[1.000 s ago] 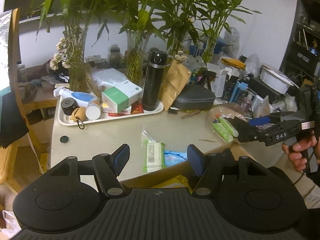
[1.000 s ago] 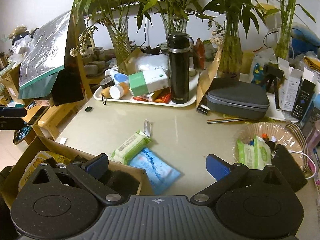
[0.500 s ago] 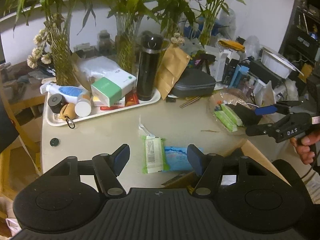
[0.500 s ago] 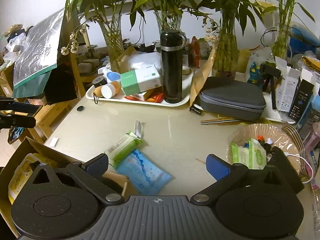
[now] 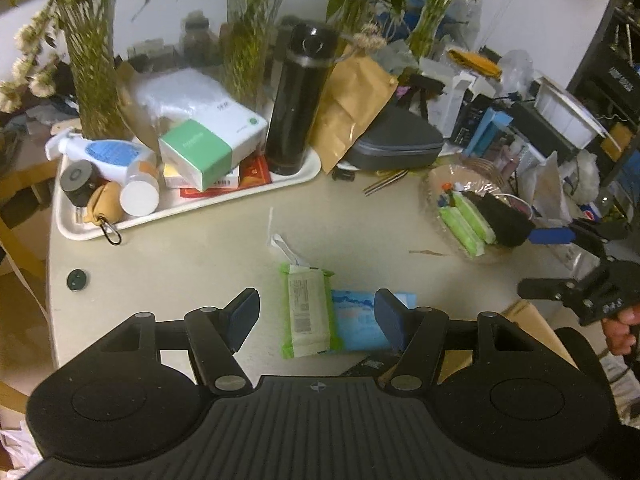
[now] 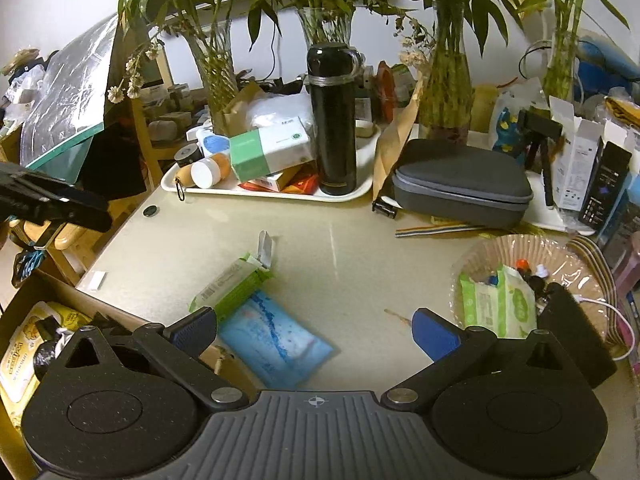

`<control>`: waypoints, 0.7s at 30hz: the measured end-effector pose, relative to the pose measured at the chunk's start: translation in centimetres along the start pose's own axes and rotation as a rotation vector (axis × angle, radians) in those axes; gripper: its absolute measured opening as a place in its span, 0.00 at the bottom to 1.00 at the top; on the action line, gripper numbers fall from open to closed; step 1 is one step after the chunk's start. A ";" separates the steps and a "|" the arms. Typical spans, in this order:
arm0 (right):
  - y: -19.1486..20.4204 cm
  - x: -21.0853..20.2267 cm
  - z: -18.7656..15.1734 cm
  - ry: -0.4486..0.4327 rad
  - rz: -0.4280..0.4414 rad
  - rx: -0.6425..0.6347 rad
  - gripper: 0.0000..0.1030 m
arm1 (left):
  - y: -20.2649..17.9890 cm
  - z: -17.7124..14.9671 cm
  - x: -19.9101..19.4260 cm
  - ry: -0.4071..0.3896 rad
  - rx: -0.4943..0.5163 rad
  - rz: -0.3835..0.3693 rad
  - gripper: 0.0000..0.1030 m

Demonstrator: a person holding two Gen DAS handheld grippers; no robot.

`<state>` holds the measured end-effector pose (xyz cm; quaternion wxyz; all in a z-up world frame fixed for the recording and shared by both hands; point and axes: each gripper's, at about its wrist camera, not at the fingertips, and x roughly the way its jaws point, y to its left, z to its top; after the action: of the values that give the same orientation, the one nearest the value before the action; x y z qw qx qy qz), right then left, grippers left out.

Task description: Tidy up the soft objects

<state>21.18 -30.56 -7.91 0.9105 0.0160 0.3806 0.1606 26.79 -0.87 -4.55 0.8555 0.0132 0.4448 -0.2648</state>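
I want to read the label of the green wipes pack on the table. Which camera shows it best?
The left wrist view: the green wipes pack lies flat, label up, whole. In the right wrist view it appears slanted, its near end behind the right gripper's finger.

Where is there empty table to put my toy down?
Bare tabletop lies between the white tray, the green wipes pack and the paper bowl. Another bare patch is left of the packs, near the small black disc. The back and right edges are crowded.
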 end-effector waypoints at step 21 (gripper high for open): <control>-1.9 0.8 -0.5 0.000 -0.025 0.030 1.00 | 2.1 3.4 10.2 0.276 -0.054 0.010 0.73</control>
<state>21.96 -32.19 -9.11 0.9122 0.0247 0.3831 0.1433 35.06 -4.39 -10.77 0.7874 0.0287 0.5653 -0.2441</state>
